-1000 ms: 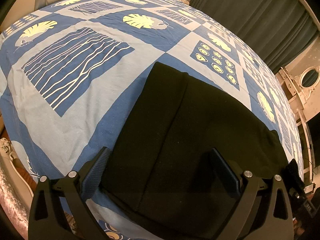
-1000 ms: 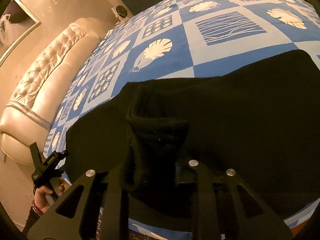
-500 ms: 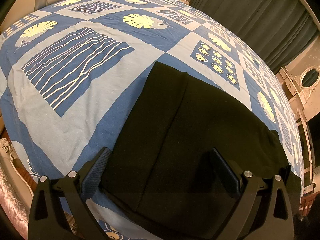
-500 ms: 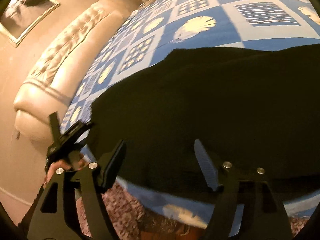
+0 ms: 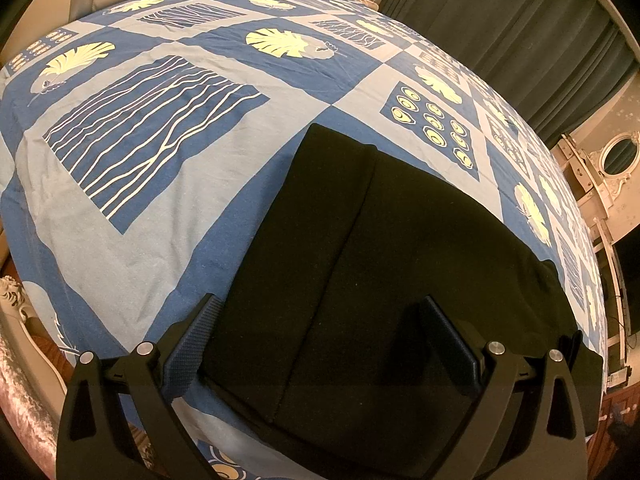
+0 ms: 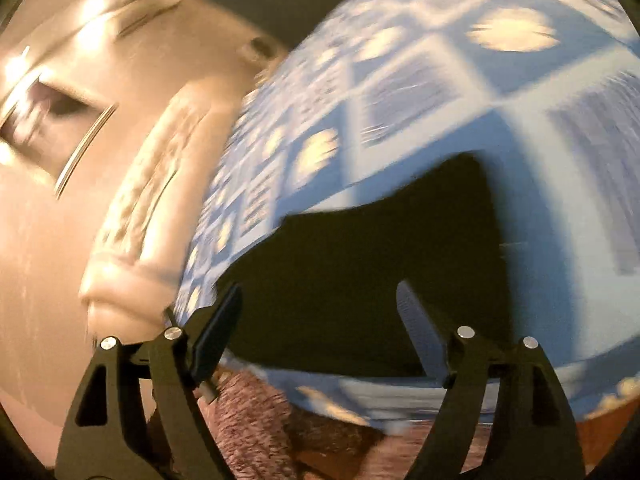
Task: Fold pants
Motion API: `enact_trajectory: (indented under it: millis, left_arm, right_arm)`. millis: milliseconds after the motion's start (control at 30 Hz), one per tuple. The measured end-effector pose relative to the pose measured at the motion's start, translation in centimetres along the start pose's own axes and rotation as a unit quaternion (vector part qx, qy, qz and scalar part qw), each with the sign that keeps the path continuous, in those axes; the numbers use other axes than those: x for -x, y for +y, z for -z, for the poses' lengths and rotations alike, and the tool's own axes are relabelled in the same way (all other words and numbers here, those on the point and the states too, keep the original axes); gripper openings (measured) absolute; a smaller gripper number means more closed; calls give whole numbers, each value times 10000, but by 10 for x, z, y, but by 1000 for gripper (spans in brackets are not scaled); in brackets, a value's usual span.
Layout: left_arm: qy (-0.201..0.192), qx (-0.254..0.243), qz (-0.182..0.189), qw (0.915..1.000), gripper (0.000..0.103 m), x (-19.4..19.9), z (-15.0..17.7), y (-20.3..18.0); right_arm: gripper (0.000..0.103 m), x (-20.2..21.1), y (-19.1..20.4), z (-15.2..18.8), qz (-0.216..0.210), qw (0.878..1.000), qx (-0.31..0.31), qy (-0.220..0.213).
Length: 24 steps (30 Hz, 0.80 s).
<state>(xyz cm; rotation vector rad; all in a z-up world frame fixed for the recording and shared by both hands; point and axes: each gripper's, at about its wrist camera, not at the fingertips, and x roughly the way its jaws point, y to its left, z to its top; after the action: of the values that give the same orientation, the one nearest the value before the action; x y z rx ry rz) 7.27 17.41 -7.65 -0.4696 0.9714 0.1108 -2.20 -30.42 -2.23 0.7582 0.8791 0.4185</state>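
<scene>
Since one second ago my right gripper point(image 6: 320, 320) released the pants point(image 5: 360, 280), its fingers now spread. My left gripper point(image 5: 320, 340) waits spread at 6 o'clock over the fold, I judge ready to smooth it.

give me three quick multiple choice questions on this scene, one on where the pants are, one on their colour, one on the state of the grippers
1. Where do the pants lie?
A. on the patterned bedspread
B. on the floor
C. over the headboard

2. What colour are the pants?
A. blue
B. black
C. cream

3. What state is the left hand-held gripper in?
A. shut on the pants
B. shut on nothing
C. open, holding nothing

Answers:
1. A, the pants lie flat near the bedspread's edge, as the right wrist view also shows.
2. B, the cloth is plain black against the blue and cream print.
3. C, its fingers stand wide apart with no cloth pinched; the right hand-held gripper is open too.
</scene>
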Motion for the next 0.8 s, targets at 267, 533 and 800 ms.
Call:
enact_trajectory:
  millis: [267,533,800]
  left_arm:
    - [-9,7,13,10000,98,0,-1,2]
    - [-14,11,13,10000,98,0,-1,2]
    - [-16,7,9,10000,98,1,-1,1]
  right_arm:
    - [79,-20,-92,17,-325,9913,-1020,767]
    - [29,-30,-106,29,-89,9927,-721,968]
    - [71,-16,-108,12,-727,9911,-739,831]
